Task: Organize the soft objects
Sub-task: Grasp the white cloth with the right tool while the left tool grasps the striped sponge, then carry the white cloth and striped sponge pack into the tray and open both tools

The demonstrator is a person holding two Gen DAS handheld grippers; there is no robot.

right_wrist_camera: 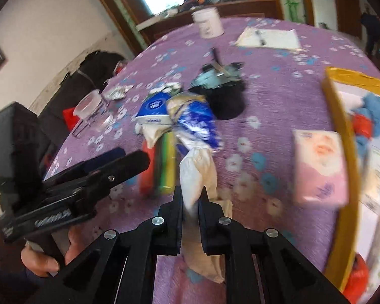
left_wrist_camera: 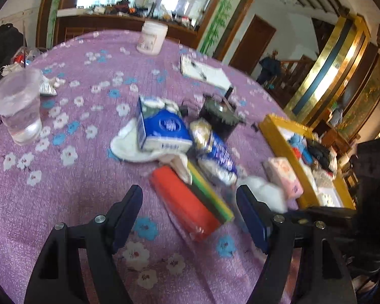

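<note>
My left gripper (left_wrist_camera: 190, 195) is open and empty, hovering just short of a red sponge (left_wrist_camera: 182, 200) and a yellow-green sponge (left_wrist_camera: 210, 195). Behind them lie a blue tissue pack (left_wrist_camera: 162, 129), a blue-white wrapped pack (left_wrist_camera: 215, 152) and a white cloth (left_wrist_camera: 129, 144). My right gripper (right_wrist_camera: 192, 195) is shut on a cream-white cloth (right_wrist_camera: 197, 169), held above the purple flowered tablecloth (right_wrist_camera: 266, 101). A pink tissue pack (right_wrist_camera: 319, 164) lies beside the yellow-rimmed box (right_wrist_camera: 342, 136), which holds blue and red soft items. The left gripper (right_wrist_camera: 129, 159) shows at the left of the right wrist view.
A clear plastic cup (left_wrist_camera: 17, 106) with water stands at the left. A white jar (left_wrist_camera: 152, 38) and a notepad (left_wrist_camera: 205, 71) are at the far side. A dark object (left_wrist_camera: 220, 116) sits behind the pile. The yellow-rimmed box (left_wrist_camera: 286, 149) is at the right.
</note>
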